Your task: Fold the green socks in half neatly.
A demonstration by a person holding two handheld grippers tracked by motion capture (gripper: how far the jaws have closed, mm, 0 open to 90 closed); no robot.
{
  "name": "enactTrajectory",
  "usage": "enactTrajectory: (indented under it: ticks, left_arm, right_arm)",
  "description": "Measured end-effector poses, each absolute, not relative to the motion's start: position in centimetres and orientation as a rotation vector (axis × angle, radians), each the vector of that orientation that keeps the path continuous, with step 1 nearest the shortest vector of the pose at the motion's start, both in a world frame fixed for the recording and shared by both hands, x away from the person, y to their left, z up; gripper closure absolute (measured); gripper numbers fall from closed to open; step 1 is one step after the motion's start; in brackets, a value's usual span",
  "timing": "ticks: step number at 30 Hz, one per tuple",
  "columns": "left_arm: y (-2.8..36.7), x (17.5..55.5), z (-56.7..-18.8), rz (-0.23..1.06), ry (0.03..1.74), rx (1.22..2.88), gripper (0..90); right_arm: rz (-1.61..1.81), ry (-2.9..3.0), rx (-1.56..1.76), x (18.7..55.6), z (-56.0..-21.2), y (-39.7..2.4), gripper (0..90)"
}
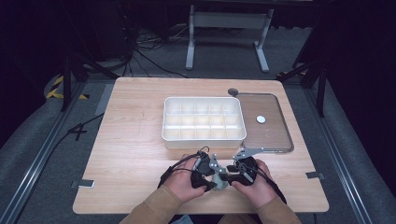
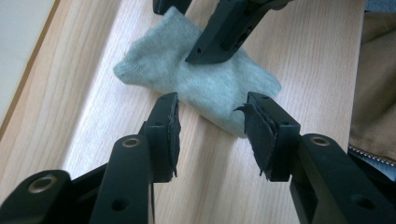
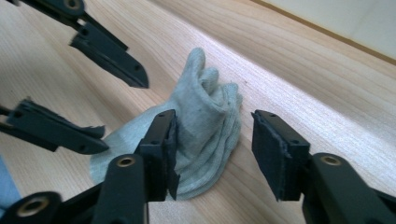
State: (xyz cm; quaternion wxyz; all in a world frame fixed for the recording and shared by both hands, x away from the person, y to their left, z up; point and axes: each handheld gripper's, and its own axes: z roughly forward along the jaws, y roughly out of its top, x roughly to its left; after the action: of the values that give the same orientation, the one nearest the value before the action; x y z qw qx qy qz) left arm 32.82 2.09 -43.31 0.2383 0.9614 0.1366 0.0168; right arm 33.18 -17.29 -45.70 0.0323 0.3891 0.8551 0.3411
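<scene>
1. The left gripper (image 2: 212, 133) is let go, its jaws wide apart with nothing pinched.
2. The right gripper (image 3: 212, 140) is let go too, jaws wide.
3. A folded grey sock (image 2: 196, 86) lies on the wooden table (image 1: 130, 140) between both grippers, near the person.
4. A white box (image 1: 203, 122) with little squares sits farther back.

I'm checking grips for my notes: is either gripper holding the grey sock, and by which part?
Neither holds it. The grey sock lies on the table; the left gripper and the right gripper both stand open around its ends.
</scene>
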Motion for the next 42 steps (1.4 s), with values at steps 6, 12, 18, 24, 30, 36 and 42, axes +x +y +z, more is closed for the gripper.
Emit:
enactTrajectory:
  ticks: [6,12,18,24,30,36,42]
  left_arm:
    - [2.0,32.5,-43.6,0.041,0.362,2.662,55.9]
    - [2.9,32.8,-43.3,0.036,0.388,2.636,55.0]
    - [4.0,33.0,-42.6,0.050,0.423,2.608,54.8]
    - [5.1,33.4,-42.2,0.060,0.463,2.577,54.9]
    - [6.3,33.9,-41.9,0.074,0.496,2.553,54.9]
    - [7.7,34.3,-41.6,0.083,0.528,2.536,54.8]
    - [8.7,34.4,-41.0,0.105,0.574,2.505,54.9]
  right_arm:
    - [1.084,2.625,1.263,33.5,-46.2,-17.3,44.4]
    - [1.200,2.662,1.328,34.0,-46.8,-17.4,49.0]
    - [1.306,2.693,1.394,34.1,-47.3,-17.4,63.3]
    - [1.282,2.704,1.379,33.9,-46.8,-17.1,73.6]
    - [1.215,2.737,1.318,34.0,-46.1,-16.7,76.2]
    - [1.168,2.735,1.218,33.7,-44.7,-16.5,76.9]
    - [1.175,2.692,1.167,33.4,-42.9,-16.8,76.9]
